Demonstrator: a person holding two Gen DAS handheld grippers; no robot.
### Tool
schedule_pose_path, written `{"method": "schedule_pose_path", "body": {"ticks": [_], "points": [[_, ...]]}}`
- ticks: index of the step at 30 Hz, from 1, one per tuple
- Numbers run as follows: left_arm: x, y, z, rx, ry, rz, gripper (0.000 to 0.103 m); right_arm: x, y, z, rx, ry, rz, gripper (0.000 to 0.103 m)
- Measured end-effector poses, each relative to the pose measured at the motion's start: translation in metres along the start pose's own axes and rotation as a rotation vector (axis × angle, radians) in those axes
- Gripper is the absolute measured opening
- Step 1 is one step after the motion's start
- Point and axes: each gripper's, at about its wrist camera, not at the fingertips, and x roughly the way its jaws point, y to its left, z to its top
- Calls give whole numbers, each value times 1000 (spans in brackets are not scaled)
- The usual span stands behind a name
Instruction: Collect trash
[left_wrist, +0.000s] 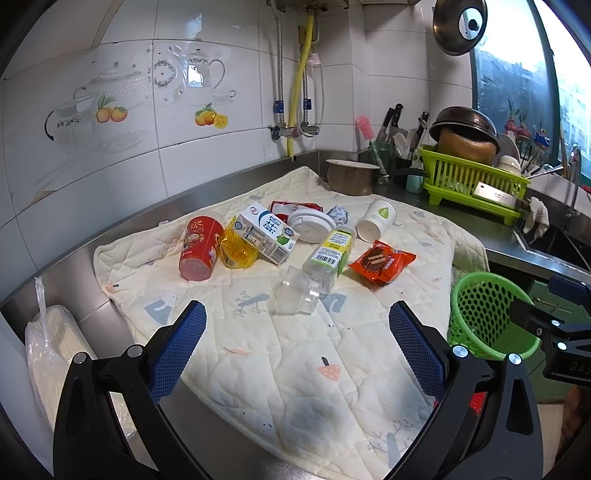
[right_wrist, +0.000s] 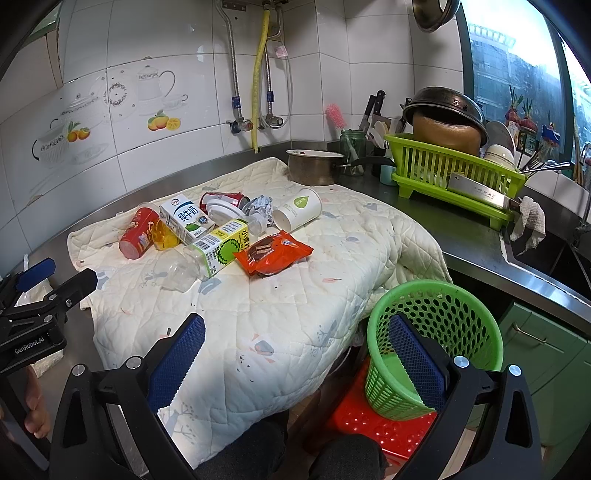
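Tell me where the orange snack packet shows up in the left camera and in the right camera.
Left wrist view: the orange snack packet lies right of centre on the quilted cloth, just right of the clear bottle.
Right wrist view: the packet lies left of centre, again just right of the bottle.
Shared landmark: the green basket, at the cloth's right edge in both.

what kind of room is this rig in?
Most likely a home kitchen: a steel counter along a tiled wall, a green dish rack holding a cleaver and an upturned pot, and a knife block in the corner. Trash lies on a quilted cloth.
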Motion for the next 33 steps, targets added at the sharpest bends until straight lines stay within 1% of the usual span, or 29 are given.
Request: {"method": "schedule_pose_path", "body": {"ticks": [18, 33], "points": [[1, 0, 0, 2, 3, 7, 98, 0, 0, -1, 0, 3, -3, 97], [6, -1, 0, 4, 14, -1, 98, 5, 3, 0, -6, 7, 4, 97]]}}
